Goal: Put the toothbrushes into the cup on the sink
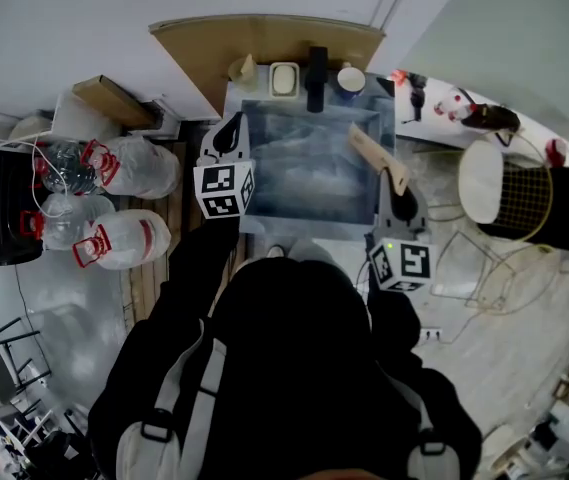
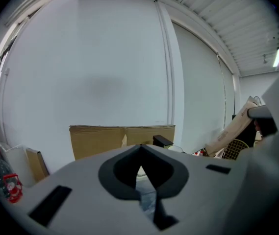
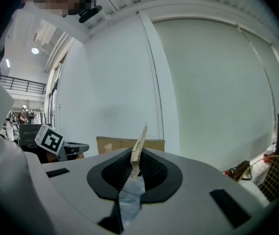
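R gripper point(image 1: 401, 202) clamped toothbrush point(image 1: 376, 156) over sink point(image 1: 309, 231) right edge; L gripper point(image 1: 228, 135) jaws together, empty, by left rim; cup point(image 1: 350, 81) at back edge.

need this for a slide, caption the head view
Right gripper holding a toothbrush over the sink, cup on the back rim, left gripper empty at its left edge.

One sink point(image 1: 314, 173) with one faucet point(image 1: 317, 78), one soap dish point(image 1: 283, 78) and one cup point(image 1: 350, 81) at its twelve o'clock rim. One toothbrush point(image 1: 376, 156). Two grippers: left gripper point(image 1: 229, 128), right gripper point(image 1: 401, 193). About four jugs point(image 1: 129, 236) at nine o'clock. One wire basket point(image 1: 524, 203) at three.
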### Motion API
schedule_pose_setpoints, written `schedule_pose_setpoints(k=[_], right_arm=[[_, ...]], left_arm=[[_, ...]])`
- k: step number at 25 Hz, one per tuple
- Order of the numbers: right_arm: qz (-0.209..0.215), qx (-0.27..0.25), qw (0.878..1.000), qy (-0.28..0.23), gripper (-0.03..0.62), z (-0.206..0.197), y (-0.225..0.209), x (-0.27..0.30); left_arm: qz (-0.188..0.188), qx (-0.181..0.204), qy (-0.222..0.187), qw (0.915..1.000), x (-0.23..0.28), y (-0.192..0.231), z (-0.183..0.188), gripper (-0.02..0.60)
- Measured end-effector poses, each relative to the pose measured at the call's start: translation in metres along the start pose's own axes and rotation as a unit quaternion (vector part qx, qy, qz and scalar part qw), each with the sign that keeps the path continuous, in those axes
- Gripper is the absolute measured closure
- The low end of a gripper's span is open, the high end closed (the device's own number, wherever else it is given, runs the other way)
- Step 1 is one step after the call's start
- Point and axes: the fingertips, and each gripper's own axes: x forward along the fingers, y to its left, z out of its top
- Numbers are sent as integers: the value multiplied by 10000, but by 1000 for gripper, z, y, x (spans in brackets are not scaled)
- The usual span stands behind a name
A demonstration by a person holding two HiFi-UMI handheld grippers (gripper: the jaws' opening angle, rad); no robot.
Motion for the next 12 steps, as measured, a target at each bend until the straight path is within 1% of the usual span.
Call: schedule_pose_setpoints(k=[6, 12], right_arm=[[-45, -103, 9999, 32, 557, -4, -2, 8], [-108, -218, 9997, -50, 557, 5, -11, 27]], left_arm=[[-168, 66, -161, 9997, -25, -19, -9, 580], [-282, 43, -260, 9993, -41, -32, -23, 580]])
